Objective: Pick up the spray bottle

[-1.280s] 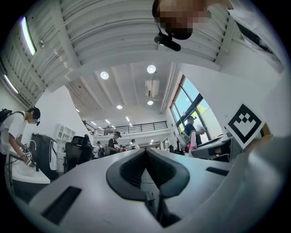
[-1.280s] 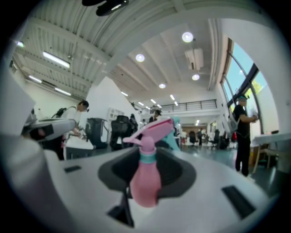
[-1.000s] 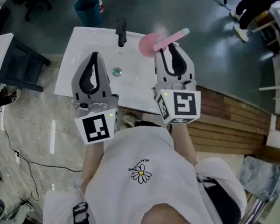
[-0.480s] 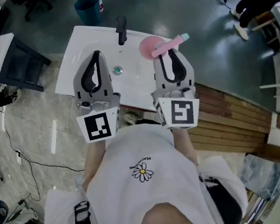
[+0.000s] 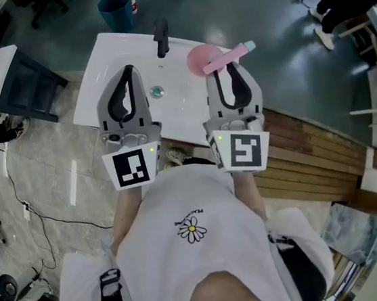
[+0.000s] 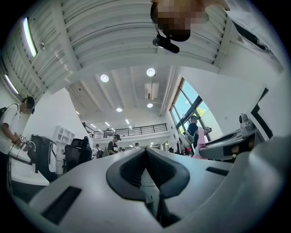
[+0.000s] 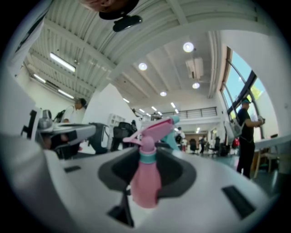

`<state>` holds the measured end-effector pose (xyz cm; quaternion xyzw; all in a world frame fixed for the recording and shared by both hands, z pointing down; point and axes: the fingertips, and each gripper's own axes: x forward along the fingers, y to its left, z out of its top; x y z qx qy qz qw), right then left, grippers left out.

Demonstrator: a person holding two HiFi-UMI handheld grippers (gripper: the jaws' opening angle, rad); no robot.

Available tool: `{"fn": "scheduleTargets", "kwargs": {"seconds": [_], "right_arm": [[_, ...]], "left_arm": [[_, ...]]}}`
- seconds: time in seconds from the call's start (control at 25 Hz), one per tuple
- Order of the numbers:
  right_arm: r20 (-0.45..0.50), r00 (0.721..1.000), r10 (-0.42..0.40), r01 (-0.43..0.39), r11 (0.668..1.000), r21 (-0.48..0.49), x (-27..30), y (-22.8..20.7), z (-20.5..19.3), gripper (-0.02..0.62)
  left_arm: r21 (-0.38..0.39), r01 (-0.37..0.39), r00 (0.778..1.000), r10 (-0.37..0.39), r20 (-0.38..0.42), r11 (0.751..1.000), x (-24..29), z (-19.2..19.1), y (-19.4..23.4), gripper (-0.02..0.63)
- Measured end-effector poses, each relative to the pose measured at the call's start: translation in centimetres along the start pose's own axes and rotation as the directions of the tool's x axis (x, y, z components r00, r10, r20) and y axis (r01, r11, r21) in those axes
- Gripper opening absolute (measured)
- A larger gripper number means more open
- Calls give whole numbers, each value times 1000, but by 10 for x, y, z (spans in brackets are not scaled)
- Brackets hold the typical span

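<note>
clamping smooth pink spray bottle [image 7: 144, 176], right gripper [image 5: 228, 72]

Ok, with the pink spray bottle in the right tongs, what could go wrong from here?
1. The right tongs pinch the spray bottle on its tapering upper body, so it might slip or tip.
2. It is near the right edge of the sink; a slip could send it to the floor.
</note>
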<state>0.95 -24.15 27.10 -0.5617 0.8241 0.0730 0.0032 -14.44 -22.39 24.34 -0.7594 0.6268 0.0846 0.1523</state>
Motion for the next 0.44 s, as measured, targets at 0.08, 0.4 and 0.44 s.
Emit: {"fn": "scheduleTargets", "kwargs": {"seconds": [0.08,0.4,0.44], "right_arm": [[3,1000,0,0,1000,-1,0,0,1,138],[16,1000,7,-7,1000,-10,-2,2,4,138],[17,1000,8,-8,1000,-11,-2,2,4,138]], "left_arm": [[-4,-3,1000,3,3,1000,0,1,0,18],[-2,2,1000,-2,-2,1000,-2,-1,-2,18],[-1,1,1000,-1,-3,1000,-3,-2,-2,18]]}}
